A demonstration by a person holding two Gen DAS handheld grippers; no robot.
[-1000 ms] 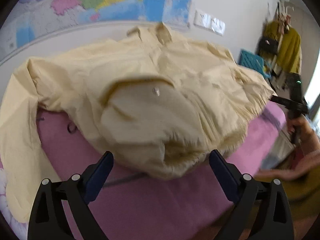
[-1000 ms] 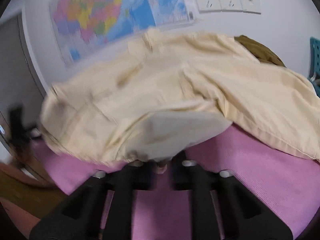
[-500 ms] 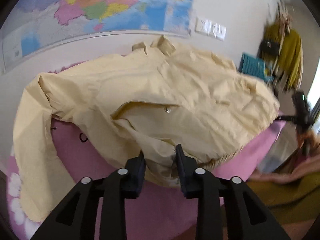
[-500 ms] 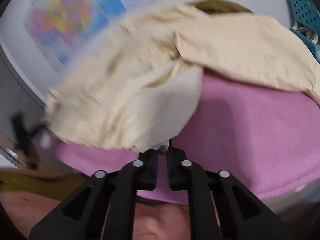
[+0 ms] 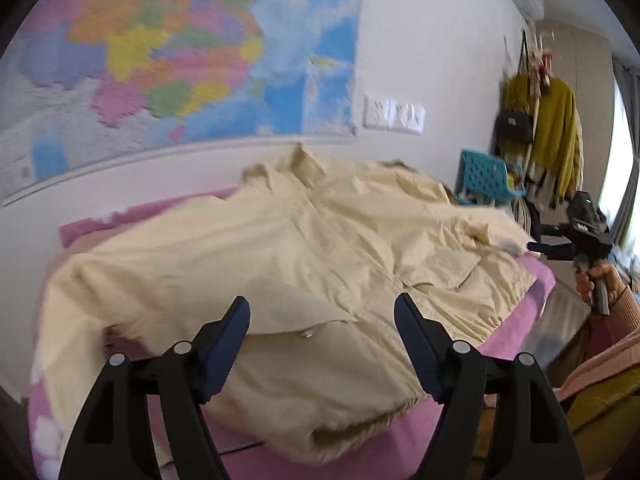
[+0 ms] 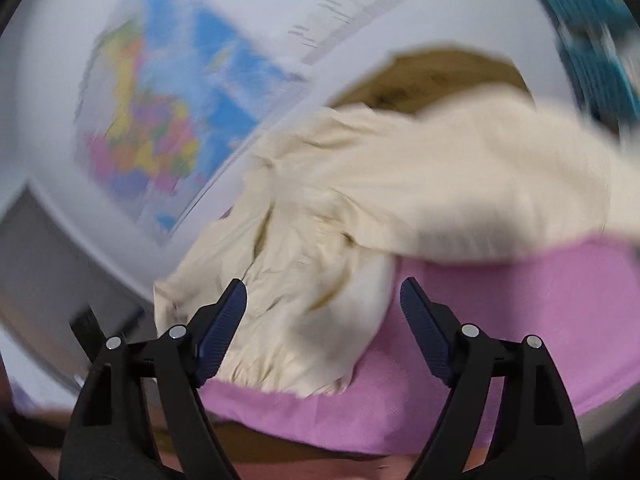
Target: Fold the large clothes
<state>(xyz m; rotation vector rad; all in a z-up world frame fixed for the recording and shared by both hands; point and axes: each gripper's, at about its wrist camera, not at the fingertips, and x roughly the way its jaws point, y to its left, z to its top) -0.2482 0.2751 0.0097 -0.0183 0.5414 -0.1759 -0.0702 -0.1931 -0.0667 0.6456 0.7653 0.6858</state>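
A large pale yellow shirt (image 5: pixel 320 256) lies spread on a pink bed cover (image 5: pixel 532 292), collar toward the wall. My left gripper (image 5: pixel 322 334) hovers over the shirt's near hem, its jaws opening, and the pads do not press on the cloth. In the right wrist view the same shirt (image 6: pixel 400 208) lies bunched on the pink cover (image 6: pixel 500 320). My right gripper (image 6: pixel 323 316) stands at the shirt's hem corner, jaws opening wide, cloth lying between the fingers but not pinched. The right gripper (image 5: pixel 576 232) also shows at the far right of the left wrist view, held by a hand.
A colourful map (image 5: pixel 192 60) and wall sockets (image 5: pixel 394 114) are on the white wall behind the bed. A teal crate (image 5: pixel 486 178) and hanging yellow-green clothes (image 5: pixel 556 136) stand at the right. An olive-brown garment (image 6: pixel 432 80) lies behind the shirt.
Both grippers were shut on the shirt's hem half a second ago and have let go and opened. The left gripper has risen; the right one has rolled and swung sideways, leaving the hem bunched.
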